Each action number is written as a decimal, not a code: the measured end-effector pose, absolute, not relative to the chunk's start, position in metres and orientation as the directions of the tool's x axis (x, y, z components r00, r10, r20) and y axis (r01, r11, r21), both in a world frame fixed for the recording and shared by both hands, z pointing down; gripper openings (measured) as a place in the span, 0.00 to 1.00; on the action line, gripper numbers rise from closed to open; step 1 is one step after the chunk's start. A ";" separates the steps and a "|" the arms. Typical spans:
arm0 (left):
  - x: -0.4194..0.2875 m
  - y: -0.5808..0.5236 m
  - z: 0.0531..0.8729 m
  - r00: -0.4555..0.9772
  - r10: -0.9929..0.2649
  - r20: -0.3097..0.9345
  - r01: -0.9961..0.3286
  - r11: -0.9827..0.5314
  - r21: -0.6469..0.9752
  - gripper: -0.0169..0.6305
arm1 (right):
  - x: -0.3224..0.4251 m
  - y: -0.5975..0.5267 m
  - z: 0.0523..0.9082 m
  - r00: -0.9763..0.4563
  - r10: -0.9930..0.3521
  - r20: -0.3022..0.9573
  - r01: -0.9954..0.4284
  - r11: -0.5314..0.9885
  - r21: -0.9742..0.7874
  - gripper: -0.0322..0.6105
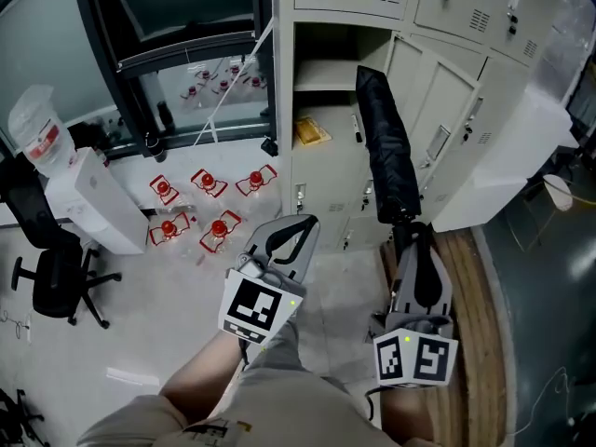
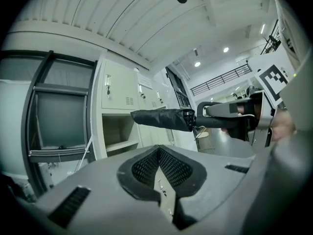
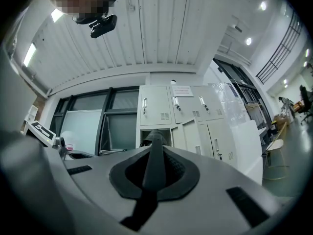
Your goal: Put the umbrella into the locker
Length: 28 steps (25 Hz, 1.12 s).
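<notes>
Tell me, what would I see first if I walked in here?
The long black umbrella, clamped in the right gripper and pointing at the open locker straight ahead. Next, the small red things scattered on the floor at the left, beyond the shut, empty left gripper.

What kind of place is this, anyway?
Probably a locker area in an office or workshop: a bank of grey metal lockers with one standing open, an office chair, and a water dispenser with its jug on top.
</notes>
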<state>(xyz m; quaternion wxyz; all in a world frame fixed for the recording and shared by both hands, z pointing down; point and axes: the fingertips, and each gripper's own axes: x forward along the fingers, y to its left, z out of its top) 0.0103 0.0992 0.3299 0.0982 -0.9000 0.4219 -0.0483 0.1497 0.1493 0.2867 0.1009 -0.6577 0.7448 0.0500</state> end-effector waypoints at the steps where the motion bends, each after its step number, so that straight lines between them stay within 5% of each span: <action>1: 0.011 0.093 0.334 0.640 -0.768 0.015 -0.748 -0.628 -0.215 0.04 | 0.149 0.142 0.292 -0.116 -0.972 -0.204 -0.990 0.130 -0.057 0.06; 28: 0.006 -0.124 0.422 0.666 -0.717 0.207 -0.706 -0.695 -0.137 0.04 | 0.129 -0.095 0.424 -0.119 -0.984 0.132 -0.990 0.108 -0.085 0.06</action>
